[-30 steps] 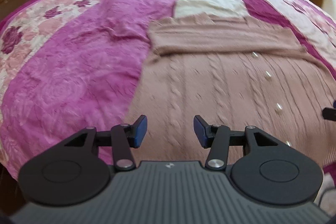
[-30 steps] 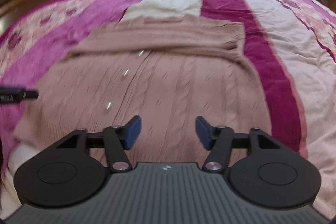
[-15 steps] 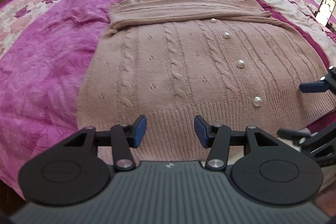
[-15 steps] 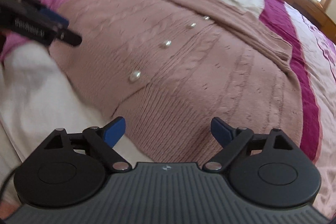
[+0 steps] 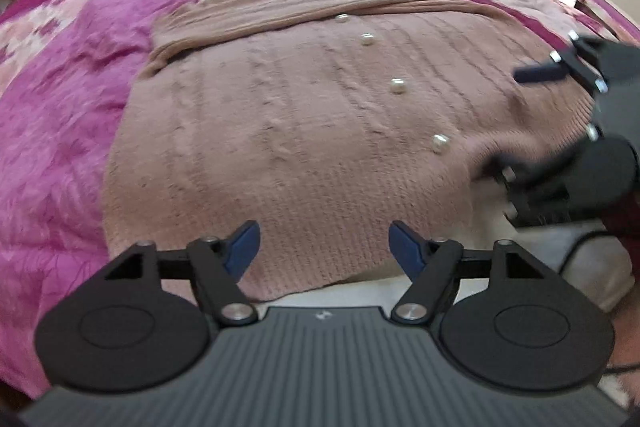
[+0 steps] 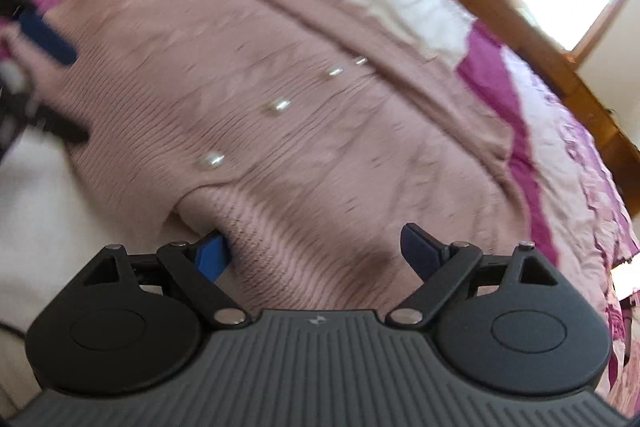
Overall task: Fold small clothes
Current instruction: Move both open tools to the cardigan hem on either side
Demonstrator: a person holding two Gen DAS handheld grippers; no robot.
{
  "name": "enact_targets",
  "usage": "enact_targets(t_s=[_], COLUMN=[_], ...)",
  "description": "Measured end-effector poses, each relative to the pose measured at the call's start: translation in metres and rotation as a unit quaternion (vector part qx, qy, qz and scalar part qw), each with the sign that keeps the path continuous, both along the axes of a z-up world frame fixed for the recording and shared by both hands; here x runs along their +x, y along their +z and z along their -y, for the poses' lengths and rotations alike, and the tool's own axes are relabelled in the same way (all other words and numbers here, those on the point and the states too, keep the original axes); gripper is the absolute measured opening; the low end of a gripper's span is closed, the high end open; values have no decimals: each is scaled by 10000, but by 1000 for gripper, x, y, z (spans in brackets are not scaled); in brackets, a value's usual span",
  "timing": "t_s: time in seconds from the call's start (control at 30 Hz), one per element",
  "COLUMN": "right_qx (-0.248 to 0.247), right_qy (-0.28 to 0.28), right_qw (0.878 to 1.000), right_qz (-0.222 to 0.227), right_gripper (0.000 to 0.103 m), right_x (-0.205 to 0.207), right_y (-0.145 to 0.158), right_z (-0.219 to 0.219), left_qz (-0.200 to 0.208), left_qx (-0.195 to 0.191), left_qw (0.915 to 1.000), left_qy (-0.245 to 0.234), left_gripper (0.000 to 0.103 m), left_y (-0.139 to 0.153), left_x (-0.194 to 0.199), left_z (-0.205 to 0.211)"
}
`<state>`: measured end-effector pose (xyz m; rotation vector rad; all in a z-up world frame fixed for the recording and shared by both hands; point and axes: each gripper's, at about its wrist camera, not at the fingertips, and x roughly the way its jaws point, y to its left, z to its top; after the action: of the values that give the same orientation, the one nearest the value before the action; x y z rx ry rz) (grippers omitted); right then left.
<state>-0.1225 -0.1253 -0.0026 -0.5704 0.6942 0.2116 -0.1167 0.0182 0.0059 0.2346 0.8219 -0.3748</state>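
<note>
- Two grippers at the near hem of one dusty-pink knit cardigan [image 5: 304,131], which lies flat on a magenta patchwork bedspread [image 5: 60,131], its sleeves folded across the top.
- Left gripper [image 5: 324,247]: tongs spread, nothing between them, poised over the ribbed hem close to the bed's near edge.
- Right gripper [image 6: 316,251]: tongs spread wide. Its left blue fingertip [image 6: 212,255] is tucked into a pucker at the hem; cloth sits between the tips, but no pinch yet.
- Four pearl buttons [image 5: 397,85] run in a line up the front.
- Both views motion-blurred; exact contact with the fabric is hard to judge.
- Risk: closing on the pucker alone would likely grab only the top layer, so the front would lift and the back stay down.
- Risk: uneven pinches at the two corners would skew the fold line.
- Risk: loose cable knit stretches; a quick lift could drag the folded sleeves out of place.
- Risk: a fingertip could catch a button near the placket.
</note>
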Motion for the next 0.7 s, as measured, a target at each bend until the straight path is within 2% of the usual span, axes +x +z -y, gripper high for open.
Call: enact_targets(t_s=[0.23, 0.33, 0.5, 0.7], right_qx=[395, 650, 1028, 1028], right_qy=[-224, -333, -545, -727], right_qw=[9990, 9973, 9931, 9913], right_qz=[40, 31, -138, -378], right_gripper=[92, 92, 92, 92], right_x=[6, 5, 1, -3], right_y=[9, 14, 14, 3], right_z=[10, 16, 25, 35], left_qz=[-39, 44, 482, 202], left_qx=[306, 501, 815, 366], left_qw=[9984, 9977, 9955, 9987], left_qy=[-463, -454, -104, 282], left_gripper=[73, 73, 73, 74], left_y=[-13, -18, -17, -13], left_x=[-1, 0, 6, 29], left_z=[24, 29, 26, 11])
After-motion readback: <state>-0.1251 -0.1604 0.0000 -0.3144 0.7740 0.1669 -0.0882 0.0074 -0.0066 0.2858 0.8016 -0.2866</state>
